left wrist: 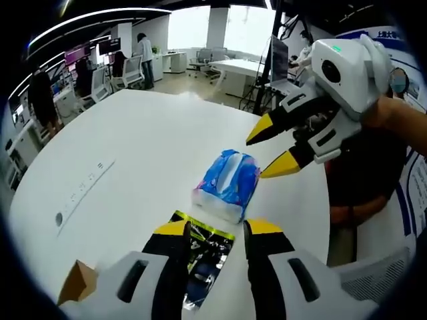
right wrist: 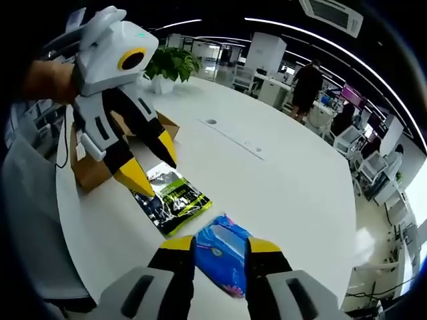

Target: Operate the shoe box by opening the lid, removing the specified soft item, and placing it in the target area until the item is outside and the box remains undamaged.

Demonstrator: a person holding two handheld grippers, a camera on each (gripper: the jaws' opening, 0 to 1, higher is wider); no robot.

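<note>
looking along my left gripper (left wrist: pixel 213 230), i see its yellow-tipped jaws spread with nothing between them, hovering over a black and green packet (left wrist: pixel 203 257) that lies flat on the white table (left wrist: pixel 133 153). just past the packet, touching or nearly touching its far end, sits the soft item, a blue tissue pack (left wrist: pixel 229 183). in the right gripper view, my right gripper (right wrist: pixel 220 248) has its jaws apart on either side of that tissue pack (right wrist: pixel 223 252); i cannot tell whether the pads touch it yet, so i judge it as lined up for a pinch rather than gripping.

the tissue pack is already outside the cardboard shoe box (right wrist: pixel 90 167), which stands near the table edge behind my left gripper (right wrist: pixel 150 170) in the right gripper view, flaps open. so i read this as the placing stage, with both tools kept low and open to nudge or lift the soft pack without crushing it.

around it: a potted plant (right wrist: pixel 170 67), a flush power strip (left wrist: pixel 83 187) set in the table top, office desks and people (right wrist: pixel 307 83) well apart. the packet lies closest to the tissue pack and could get dragged along.
</note>
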